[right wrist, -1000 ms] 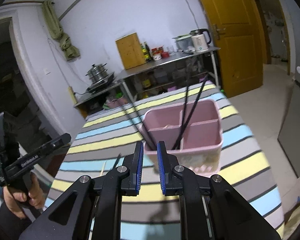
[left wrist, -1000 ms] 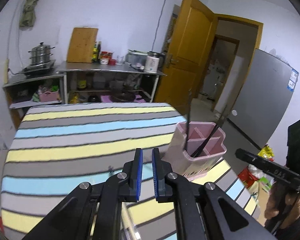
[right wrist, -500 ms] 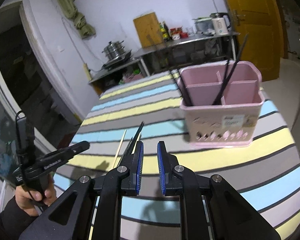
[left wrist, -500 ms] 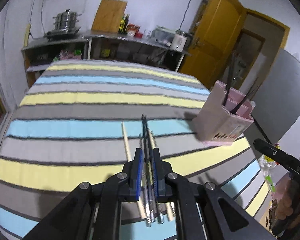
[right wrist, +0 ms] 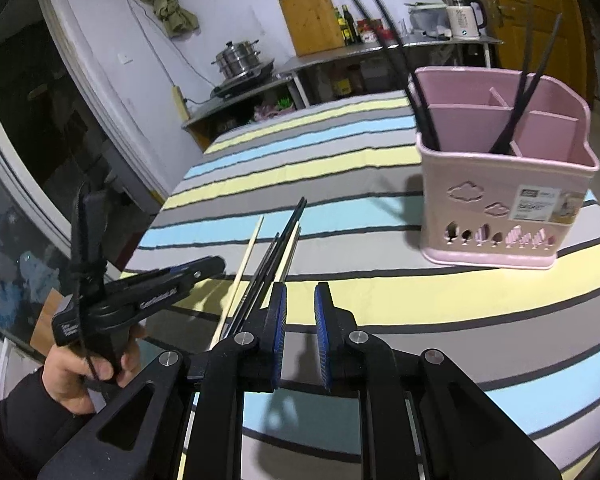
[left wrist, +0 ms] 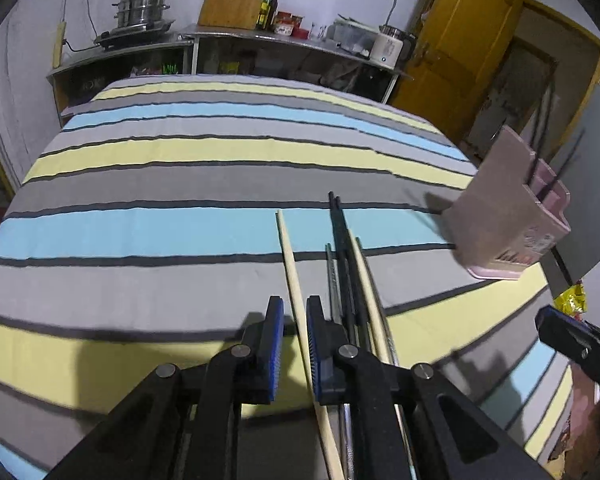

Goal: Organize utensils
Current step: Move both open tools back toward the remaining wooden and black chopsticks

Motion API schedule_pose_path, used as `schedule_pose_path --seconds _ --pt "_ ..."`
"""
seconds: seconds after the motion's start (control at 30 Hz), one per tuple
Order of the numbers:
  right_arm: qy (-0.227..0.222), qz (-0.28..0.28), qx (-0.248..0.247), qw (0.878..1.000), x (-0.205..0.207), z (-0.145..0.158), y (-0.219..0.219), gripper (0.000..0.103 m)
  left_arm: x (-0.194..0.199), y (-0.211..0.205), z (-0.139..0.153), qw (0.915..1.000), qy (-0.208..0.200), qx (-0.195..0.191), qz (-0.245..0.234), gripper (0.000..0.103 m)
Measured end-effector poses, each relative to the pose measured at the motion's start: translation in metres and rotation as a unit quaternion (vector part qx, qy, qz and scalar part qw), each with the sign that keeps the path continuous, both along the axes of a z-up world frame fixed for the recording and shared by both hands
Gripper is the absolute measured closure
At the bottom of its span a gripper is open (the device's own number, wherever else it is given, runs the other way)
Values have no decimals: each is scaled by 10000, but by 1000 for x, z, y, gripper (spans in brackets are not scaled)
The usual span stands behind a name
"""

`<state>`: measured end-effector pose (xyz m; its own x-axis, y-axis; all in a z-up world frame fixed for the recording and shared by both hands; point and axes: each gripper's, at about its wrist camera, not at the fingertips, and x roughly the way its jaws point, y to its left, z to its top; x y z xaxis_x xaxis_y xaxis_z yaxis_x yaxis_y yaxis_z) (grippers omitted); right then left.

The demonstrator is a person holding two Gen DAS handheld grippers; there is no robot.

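Note:
Several loose chopsticks lie side by side on the striped tablecloth (left wrist: 180, 160): a pale wooden chopstick (left wrist: 290, 264), a black pair (left wrist: 342, 248), a metal one (left wrist: 330, 272) and another wooden one (left wrist: 362, 276). My left gripper (left wrist: 295, 304) hangs low over them. Its jaws are opening, and the left wooden chopstick (right wrist: 246, 260) runs through the gap without being pressed. The pink utensil holder (right wrist: 500, 192) stands upright at the right with black chopsticks (right wrist: 520, 96) in its compartments. My right gripper (right wrist: 301, 292) is open over the cloth with nothing between its fingers, just right of the black pair (right wrist: 284, 236).
A person's hand (right wrist: 80, 372) in a dark sleeve holds the left gripper (right wrist: 204, 268). The right gripper's tip (left wrist: 552, 320) shows at the table's right edge. The pink holder (left wrist: 496, 216) sits near that edge. Metal shelves (left wrist: 260, 40) with a pot and kettle line the far wall.
Both grippers have come down toward the table. The left one now sits over the loose chopsticks, its jaws slightly wider with the wooden chopstick in the gap. The holder looks nearer in the right wrist view.

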<state>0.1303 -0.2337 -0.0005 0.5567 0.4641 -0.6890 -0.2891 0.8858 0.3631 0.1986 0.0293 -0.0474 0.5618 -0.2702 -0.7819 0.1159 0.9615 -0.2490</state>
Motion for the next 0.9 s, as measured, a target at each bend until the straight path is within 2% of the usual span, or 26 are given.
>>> schedule_pose_path --seconds 0.13,0.2,0.33,0.53,0.63,0.9 --pt "127 73 -85 9999 12 -12 14 89 16 -3 -11 9999 70 79 20 92" --pt "194 108 -120 9997 18 -19 21 89 23 -4 -15 9999 76 145 29 88" --pt "298 167 -167 9993 28 -29 30 89 31 -7 -17 9997 -29 244 -11 85" --pt "399 174 -218 9988 40 -39 39 89 32 -15 -18 9973 -276 659 -147 84" --pt "429 170 -222 9987 42 -41 39 89 29 -13 -19 9963 -341 783 -128 93" --pt "471 229 -258 9983 55 -45 47 89 19 18 -18 9981 -236 525 200 95"
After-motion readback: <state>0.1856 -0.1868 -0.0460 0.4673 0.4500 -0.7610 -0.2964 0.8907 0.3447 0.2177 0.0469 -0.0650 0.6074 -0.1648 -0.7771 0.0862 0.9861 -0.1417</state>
